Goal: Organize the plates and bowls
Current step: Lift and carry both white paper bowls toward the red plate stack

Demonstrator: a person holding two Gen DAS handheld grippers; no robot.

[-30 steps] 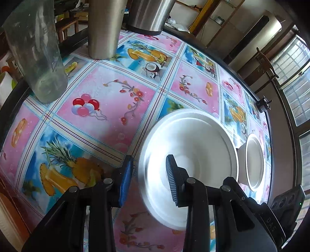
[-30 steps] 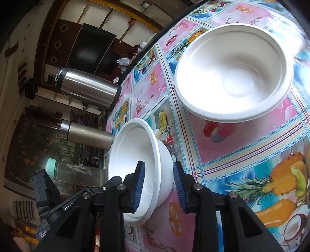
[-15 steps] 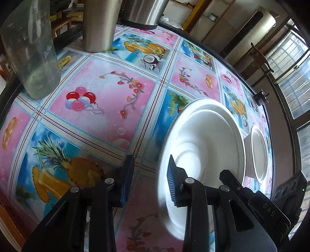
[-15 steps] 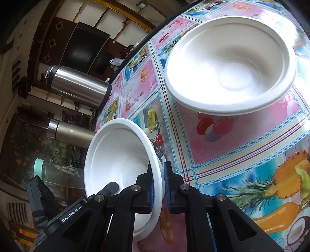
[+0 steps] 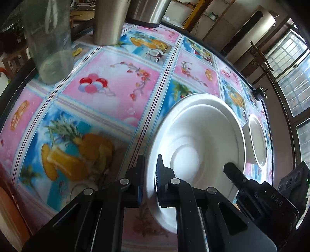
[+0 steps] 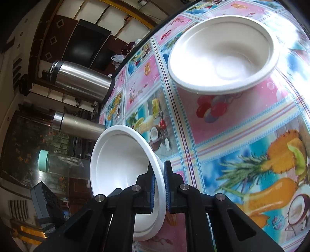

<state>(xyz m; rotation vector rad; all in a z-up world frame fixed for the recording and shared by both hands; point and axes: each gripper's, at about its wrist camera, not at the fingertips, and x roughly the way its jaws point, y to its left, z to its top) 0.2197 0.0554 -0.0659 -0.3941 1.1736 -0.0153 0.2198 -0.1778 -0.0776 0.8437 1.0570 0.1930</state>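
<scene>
In the left wrist view my left gripper is shut on the near rim of a wide white foam plate, which stands tilted up off the fruit-print tablecloth. Just right of it is a smaller white bowl, with the right gripper's black body behind. In the right wrist view my right gripper is shut on the rim of that white bowl, tipped on its side. A larger white bowl rests upright on the tablecloth farther off.
Two steel flasks and a clear bottle stand at the far table edge; the right wrist view shows the flasks and the teal-capped bottle. The table's dark rim runs along the right.
My left gripper went from open around the flat plate's rim to shut on it, and the plate tilted up. My right gripper shut on the bowl's rim and the bowl rose and tipped.
</scene>
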